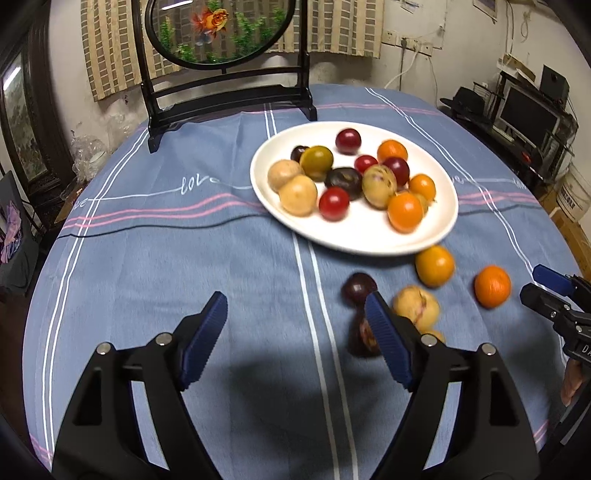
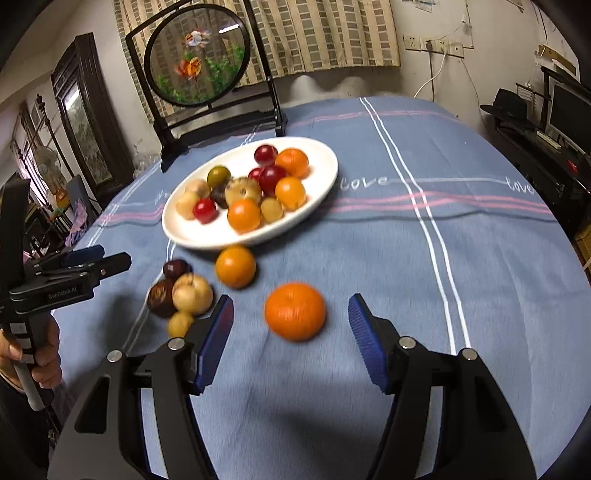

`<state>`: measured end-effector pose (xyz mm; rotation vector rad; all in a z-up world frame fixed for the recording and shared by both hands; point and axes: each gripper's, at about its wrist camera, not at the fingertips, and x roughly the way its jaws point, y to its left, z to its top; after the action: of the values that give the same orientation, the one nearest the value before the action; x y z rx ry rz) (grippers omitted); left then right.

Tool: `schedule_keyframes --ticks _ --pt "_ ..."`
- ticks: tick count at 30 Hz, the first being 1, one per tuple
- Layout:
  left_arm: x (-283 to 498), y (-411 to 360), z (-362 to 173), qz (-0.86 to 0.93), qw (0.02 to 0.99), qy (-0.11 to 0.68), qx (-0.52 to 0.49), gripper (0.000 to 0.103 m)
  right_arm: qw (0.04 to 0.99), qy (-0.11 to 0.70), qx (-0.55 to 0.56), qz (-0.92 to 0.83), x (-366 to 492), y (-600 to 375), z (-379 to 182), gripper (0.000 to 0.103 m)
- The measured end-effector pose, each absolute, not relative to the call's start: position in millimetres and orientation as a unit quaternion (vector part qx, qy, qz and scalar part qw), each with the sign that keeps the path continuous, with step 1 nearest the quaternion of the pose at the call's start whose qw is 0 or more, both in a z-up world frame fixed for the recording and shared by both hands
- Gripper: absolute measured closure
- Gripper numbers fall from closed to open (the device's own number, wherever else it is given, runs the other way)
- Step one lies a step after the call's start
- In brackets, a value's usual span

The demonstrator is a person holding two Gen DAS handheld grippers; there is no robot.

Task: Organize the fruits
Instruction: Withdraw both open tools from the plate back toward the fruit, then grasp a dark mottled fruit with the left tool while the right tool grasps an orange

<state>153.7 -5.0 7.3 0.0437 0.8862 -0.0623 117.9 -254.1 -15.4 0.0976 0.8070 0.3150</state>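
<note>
A white plate point(image 1: 369, 242) point(image 2: 207, 240) holds several fruits: oranges, red and dark plums, pale yellow ones. Loose on the blue cloth in front of it lie an orange point(image 2: 295, 311) point(image 1: 492, 286), a yellower orange point(image 2: 235, 266) point(image 1: 434, 266), a dark plum point(image 1: 359, 288) point(image 2: 176, 268), a pale yellow fruit point(image 1: 415, 306) point(image 2: 192, 294), a brown-purple fruit point(image 2: 160, 297) and a small yellow one point(image 2: 180, 324). My right gripper point(image 2: 291, 321) is open, with the orange just ahead between its fingertips, untouched. My left gripper point(image 1: 297, 332) is open over bare cloth; the loose cluster sits just right of its right finger point(image 1: 388, 339).
A black-framed round goldfish screen point(image 1: 221, 33) point(image 2: 197, 61) stands at the table's far edge behind the plate. The round table is covered by a blue striped cloth point(image 1: 184, 258). A dark shelf with a monitor point(image 1: 528, 110) stands off to the right.
</note>
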Motion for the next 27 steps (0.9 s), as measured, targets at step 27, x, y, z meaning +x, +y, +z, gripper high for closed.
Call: schedule_keyframes --ticks 27 --pt "150.2 -36.6 -41.2 -0.056 0.874 0.482 0.041 0.023 0.893 0.417 0.037 0.163 98.5 -246.3 -31.8 0.038"
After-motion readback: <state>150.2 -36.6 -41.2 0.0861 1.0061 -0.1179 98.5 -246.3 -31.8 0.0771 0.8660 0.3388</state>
